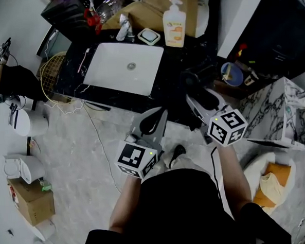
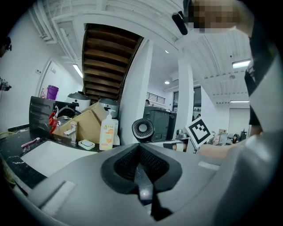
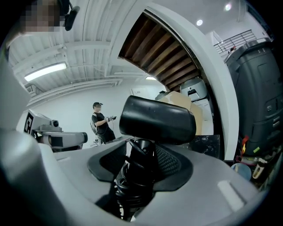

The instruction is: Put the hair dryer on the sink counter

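The black hair dryer (image 3: 157, 119) stands between the jaws of my right gripper (image 3: 137, 170), which is shut on its handle with the cord coiled below. In the head view my right gripper (image 1: 196, 99) holds the hair dryer (image 1: 191, 82) just before the front right edge of the black sink counter (image 1: 187, 52). A white basin (image 1: 123, 64) is set into the counter. My left gripper (image 1: 153, 122) hovers lower, in front of the counter, shut with nothing in it. From the left gripper (image 2: 140, 170) view the hair dryer's round rear grille (image 2: 143, 129) shows ahead.
On the counter's back stand a soap bottle (image 1: 175, 23), a soap dish (image 1: 149, 36), a faucet (image 1: 123, 29) and a cardboard box (image 1: 150, 8). A wire basket (image 1: 54, 73) sits left of the counter, a marbled box (image 1: 281, 113) right. A cable (image 1: 99, 143) trails across the floor.
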